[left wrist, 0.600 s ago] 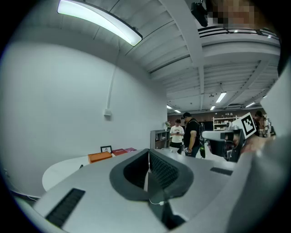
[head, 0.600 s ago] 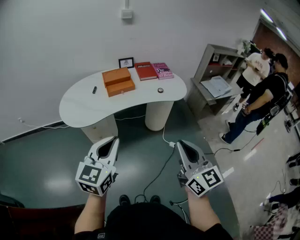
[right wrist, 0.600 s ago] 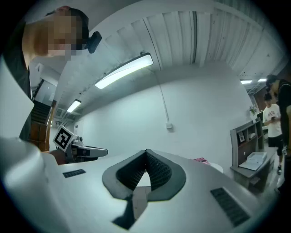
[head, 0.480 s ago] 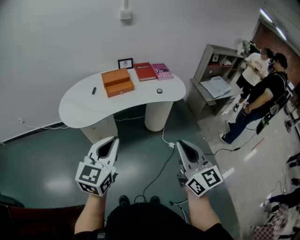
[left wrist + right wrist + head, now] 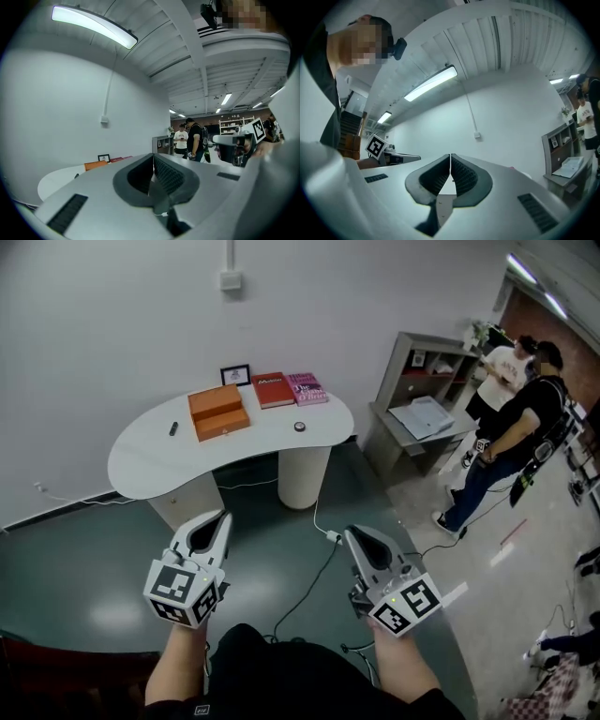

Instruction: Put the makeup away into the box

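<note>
An orange box point(image 5: 218, 412) stands on a white kidney-shaped table point(image 5: 159, 460) by the wall. A small dark makeup stick point(image 5: 173, 428) lies left of the box, and a small round compact point(image 5: 300, 427) lies to its right. My left gripper point(image 5: 223, 517) and right gripper point(image 5: 352, 532) hang well short of the table, over the green floor, both shut and empty. In the left gripper view the orange box point(image 5: 96, 164) shows far off beyond the left gripper point(image 5: 153, 157). The right gripper point(image 5: 450, 157) shows its jaws pressed together.
A red book point(image 5: 273, 390), a pink book point(image 5: 307, 387) and a small framed picture point(image 5: 235, 375) lie at the table's back edge. A grey shelf unit point(image 5: 417, 409) stands to the right, with two people point(image 5: 506, 427) beside it. A black cable point(image 5: 309, 577) runs across the floor.
The table and everything on it have shifted slightly left and up in the head view, as the view turned. Both grippers kept shut and moved little.
</note>
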Available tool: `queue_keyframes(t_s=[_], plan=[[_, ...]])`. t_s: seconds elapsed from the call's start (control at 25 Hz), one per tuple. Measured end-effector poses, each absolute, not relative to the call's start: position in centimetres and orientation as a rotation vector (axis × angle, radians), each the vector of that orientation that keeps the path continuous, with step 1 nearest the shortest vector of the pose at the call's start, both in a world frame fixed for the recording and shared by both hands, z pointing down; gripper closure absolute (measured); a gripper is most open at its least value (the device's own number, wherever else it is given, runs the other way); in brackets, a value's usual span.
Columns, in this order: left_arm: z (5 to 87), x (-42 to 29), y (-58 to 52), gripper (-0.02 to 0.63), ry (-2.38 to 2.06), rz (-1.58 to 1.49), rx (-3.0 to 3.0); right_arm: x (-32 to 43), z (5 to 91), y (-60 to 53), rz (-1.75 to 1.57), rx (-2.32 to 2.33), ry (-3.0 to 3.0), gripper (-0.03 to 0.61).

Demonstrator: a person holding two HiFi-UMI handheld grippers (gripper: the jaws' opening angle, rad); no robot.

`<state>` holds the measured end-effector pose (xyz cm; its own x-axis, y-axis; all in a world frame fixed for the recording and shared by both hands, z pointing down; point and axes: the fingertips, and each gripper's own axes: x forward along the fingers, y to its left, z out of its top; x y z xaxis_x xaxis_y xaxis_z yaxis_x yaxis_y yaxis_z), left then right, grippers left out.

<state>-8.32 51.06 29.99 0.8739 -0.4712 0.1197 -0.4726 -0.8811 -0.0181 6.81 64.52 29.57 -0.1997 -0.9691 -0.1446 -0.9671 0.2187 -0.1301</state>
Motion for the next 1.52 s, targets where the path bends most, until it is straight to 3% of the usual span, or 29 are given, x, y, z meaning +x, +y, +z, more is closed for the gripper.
queue_keyframes(t_s=[0.6, 1.52], plan=[[32.2, -1.8, 47.6, 0.598, -0.707, 0.202, 3.004, 11.3, 32.4, 60.6, -0.146, -1.792, 2.343, 0.54], [34.5, 2.9, 18.0, 0.598, -0.627, 0.213, 2.952, 15.7, 33.0, 30.8, -0.241, -1.861, 2.37, 0.54]])
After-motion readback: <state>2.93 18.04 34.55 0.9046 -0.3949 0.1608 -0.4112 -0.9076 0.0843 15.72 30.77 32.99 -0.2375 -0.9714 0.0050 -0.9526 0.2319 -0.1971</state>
